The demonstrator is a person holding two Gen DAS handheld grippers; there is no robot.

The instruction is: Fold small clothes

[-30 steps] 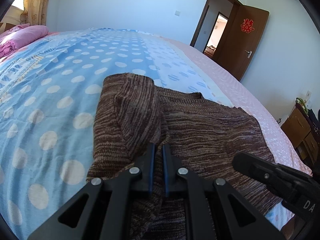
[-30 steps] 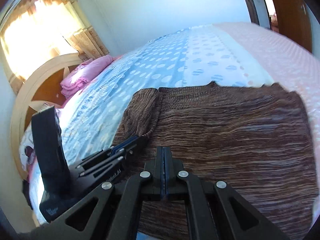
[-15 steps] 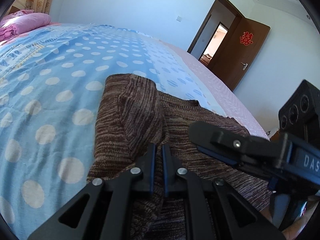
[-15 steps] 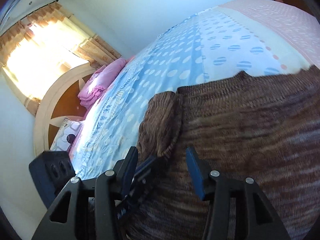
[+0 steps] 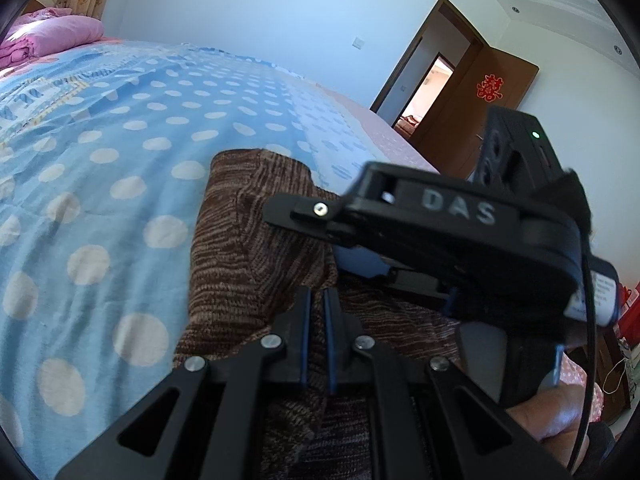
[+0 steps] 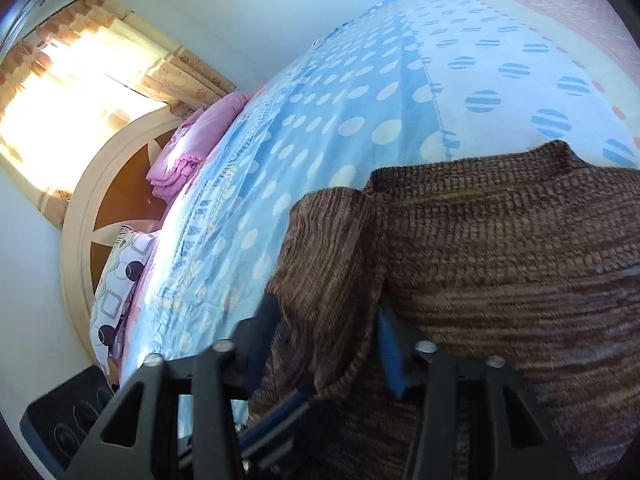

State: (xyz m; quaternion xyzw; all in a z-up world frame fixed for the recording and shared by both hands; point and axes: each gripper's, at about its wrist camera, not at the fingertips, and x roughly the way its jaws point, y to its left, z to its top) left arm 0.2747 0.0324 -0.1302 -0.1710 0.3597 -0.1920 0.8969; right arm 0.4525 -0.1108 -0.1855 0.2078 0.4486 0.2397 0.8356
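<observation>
A brown striped knit sweater point(image 5: 248, 248) lies on the blue polka-dot bedspread point(image 5: 100, 168), its left sleeve folded inward over the body. My left gripper point(image 5: 316, 316) is shut on the sweater's near edge beside that sleeve. My right gripper point(image 6: 328, 344) is open, its jaws straddling the folded sleeve point(image 6: 332, 256) near the sweater's lower left. In the left wrist view the right gripper point(image 5: 340, 228) reaches in from the right, just above the fabric and over my left fingers. The sweater's body point(image 6: 512, 272) spreads to the right.
A pink folded quilt point(image 6: 192, 148) and a patterned pillow point(image 6: 120, 268) lie by the headboard point(image 6: 80, 208). A brown door point(image 5: 480, 120) stands open beyond the bed's far right. The bedspread extends wide to the left of the sweater.
My right gripper opened and swung left over the sweater to straddle the folded sleeve, close above my left gripper. My left gripper kept its hold and place.
</observation>
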